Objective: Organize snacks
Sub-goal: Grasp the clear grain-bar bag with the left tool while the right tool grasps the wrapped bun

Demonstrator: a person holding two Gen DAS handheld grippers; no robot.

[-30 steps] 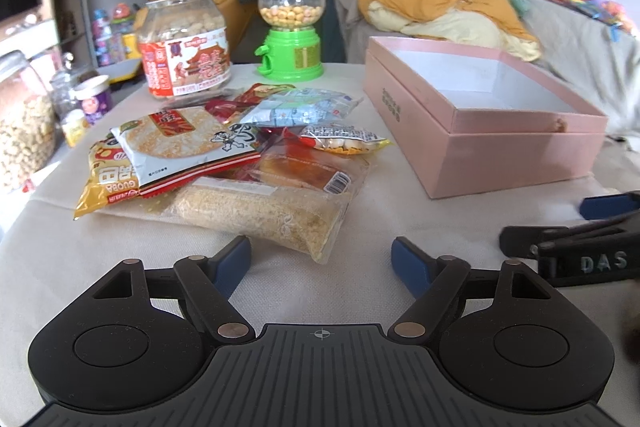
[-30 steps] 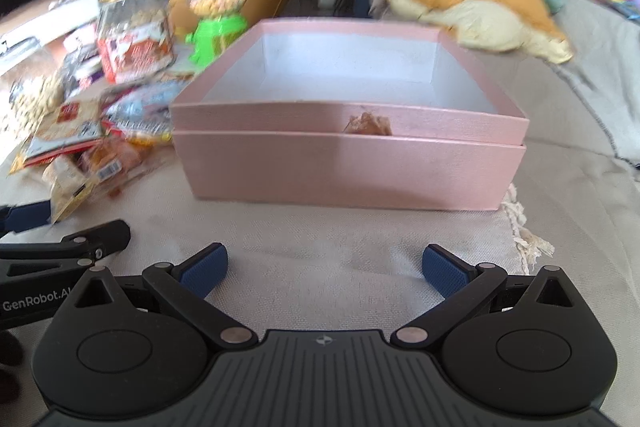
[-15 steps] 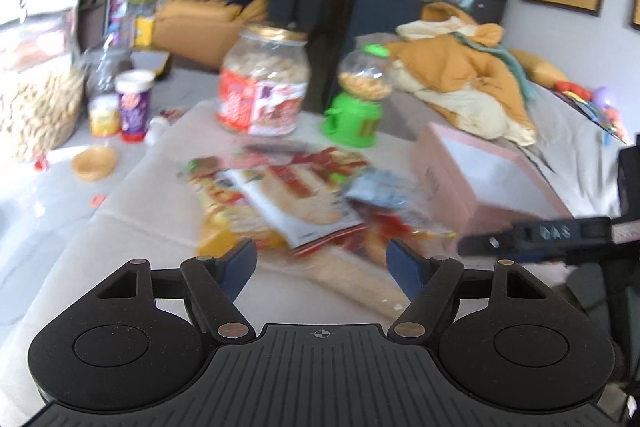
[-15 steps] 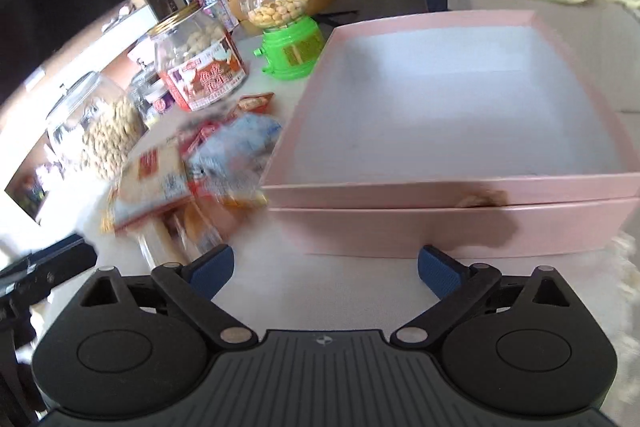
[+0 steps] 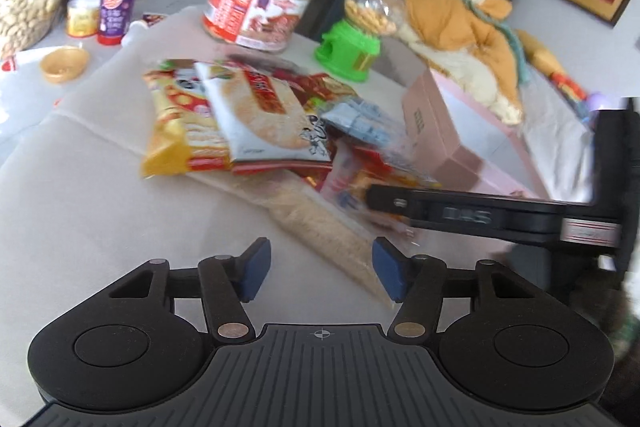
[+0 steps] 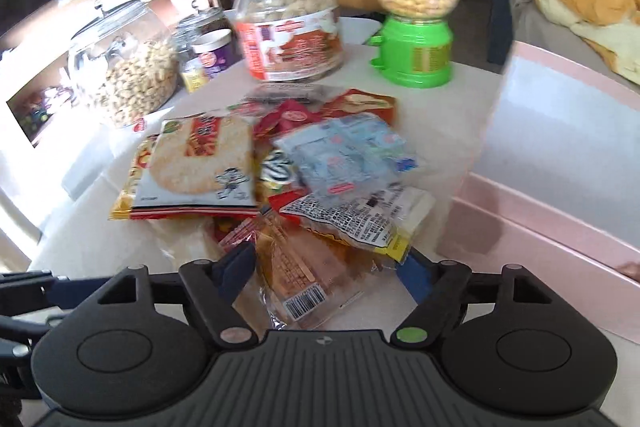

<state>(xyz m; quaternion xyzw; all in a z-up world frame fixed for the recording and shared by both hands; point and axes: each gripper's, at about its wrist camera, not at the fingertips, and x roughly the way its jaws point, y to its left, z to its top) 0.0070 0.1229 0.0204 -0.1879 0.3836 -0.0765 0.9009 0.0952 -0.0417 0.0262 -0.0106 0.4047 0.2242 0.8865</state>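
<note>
pink box (image 6: 560,163) open and bare inside at the table's right edge, likely set there to take the snacks. snack pile (image 6: 280,171) heaped mid-table, just left of the box: rice cracker pack (image 6: 200,163) on top, pale blue packet (image 6: 348,155) beside it, clear-wrapped pastry (image 6: 304,267) at the near edge. big jar (image 6: 288,31) and green candy dispenser (image 6: 416,27) parked toward the far edge, out of the way. right gripper (image 6: 326,267) spread wide, astride the pastry (probably the first pick, not yet pinched). left gripper (image 5: 318,275) spread too, holding nothing, near the crumbly clear bag (image 5: 328,231).
</note>
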